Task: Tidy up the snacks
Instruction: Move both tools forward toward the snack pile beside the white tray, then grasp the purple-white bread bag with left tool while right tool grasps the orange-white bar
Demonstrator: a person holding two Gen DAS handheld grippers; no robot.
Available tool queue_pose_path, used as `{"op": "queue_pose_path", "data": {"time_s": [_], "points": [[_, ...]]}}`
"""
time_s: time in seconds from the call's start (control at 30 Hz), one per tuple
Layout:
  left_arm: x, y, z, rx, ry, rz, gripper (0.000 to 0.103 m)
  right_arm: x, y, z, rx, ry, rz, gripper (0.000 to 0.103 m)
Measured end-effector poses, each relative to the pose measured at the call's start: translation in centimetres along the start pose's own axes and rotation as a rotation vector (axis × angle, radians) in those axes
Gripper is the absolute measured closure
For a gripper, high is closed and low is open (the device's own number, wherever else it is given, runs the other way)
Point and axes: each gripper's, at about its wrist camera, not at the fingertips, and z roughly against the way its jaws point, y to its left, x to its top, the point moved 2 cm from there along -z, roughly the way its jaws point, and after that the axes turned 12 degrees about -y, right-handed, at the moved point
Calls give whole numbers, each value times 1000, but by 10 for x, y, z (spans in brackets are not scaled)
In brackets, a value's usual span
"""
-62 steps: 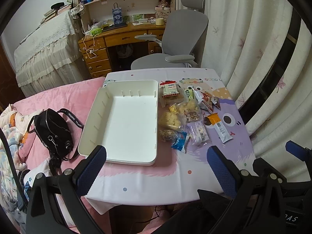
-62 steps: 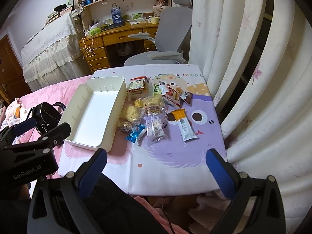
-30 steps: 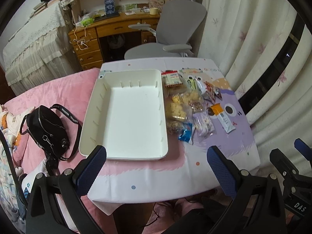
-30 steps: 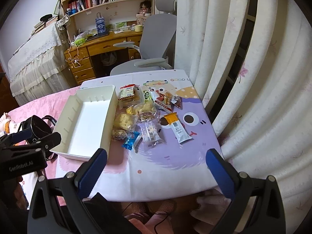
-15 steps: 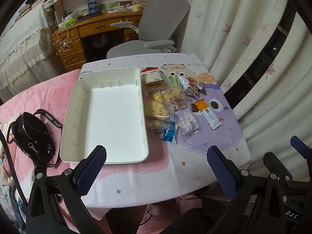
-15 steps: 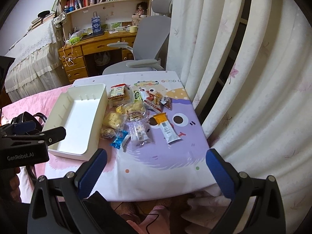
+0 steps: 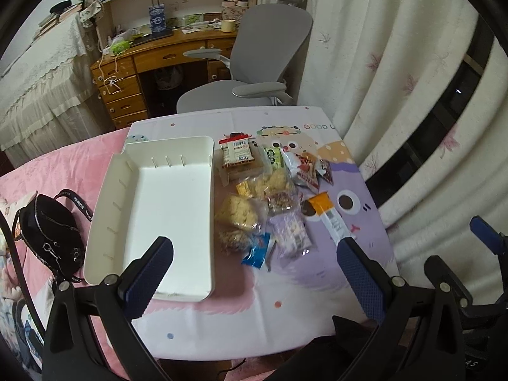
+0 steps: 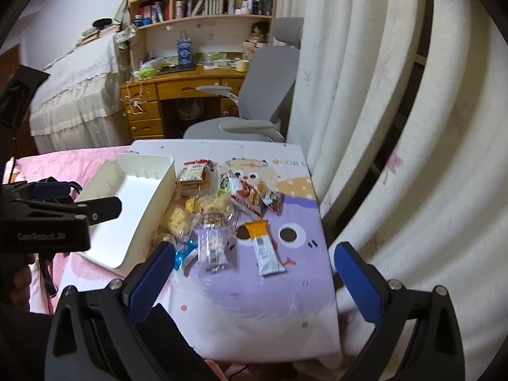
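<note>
An empty white tray [image 7: 127,190] [image 8: 104,181] sits on the left of a small table with a cartoon cloth [image 7: 317,311] [image 8: 270,301]. To its right lie several snack packs: a cracker pack [image 7: 236,150] [image 8: 193,171], clear bags of biscuits [image 7: 238,211] [image 8: 177,217], a blue candy [image 7: 257,252] [image 8: 182,250] and an orange-and-white bar [image 7: 327,219] [image 8: 265,247]. My left gripper [image 7: 254,266] is open and empty above the table's near edge. My right gripper [image 8: 250,273] is open and empty above the near edge, closer to the bar. The left gripper's body shows in the right wrist view [image 8: 47,222].
A black bag [image 7: 50,235] lies on the pink bed left of the table. A grey office chair [image 7: 263,63] [image 8: 254,108] and a wooden desk [image 7: 152,63] stand behind the table. White curtains [image 7: 397,79] [image 8: 381,127] hang close along the table's right side.
Both grippers have moved forward and lower toward the table, so the tray and snacks look larger. Both stay open and empty. Nothing on the table has moved.
</note>
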Motion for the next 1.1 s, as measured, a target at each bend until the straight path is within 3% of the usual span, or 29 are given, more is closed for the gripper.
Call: {"op": "queue_pose_path", "data": {"time_s": [0.17, 0.37, 0.6, 0.87, 1.1], "points": [[5, -20, -26, 44, 34, 31, 1, 4, -28, -31, 78, -10, 40, 3], [6, -43, -60, 62, 75, 57, 1, -10, -50, -69, 187, -26, 112, 3], [-3, -66, -103, 100, 156, 81, 1, -36, -64, -111, 250, -24, 168, 3], [-22, -81, -164, 146, 257, 120, 1, -70, -79, -164, 323, 36, 172, 3], [-47, -85, -216, 191, 367, 154, 1, -96, -80, -205, 378, 112, 208, 10]]}}
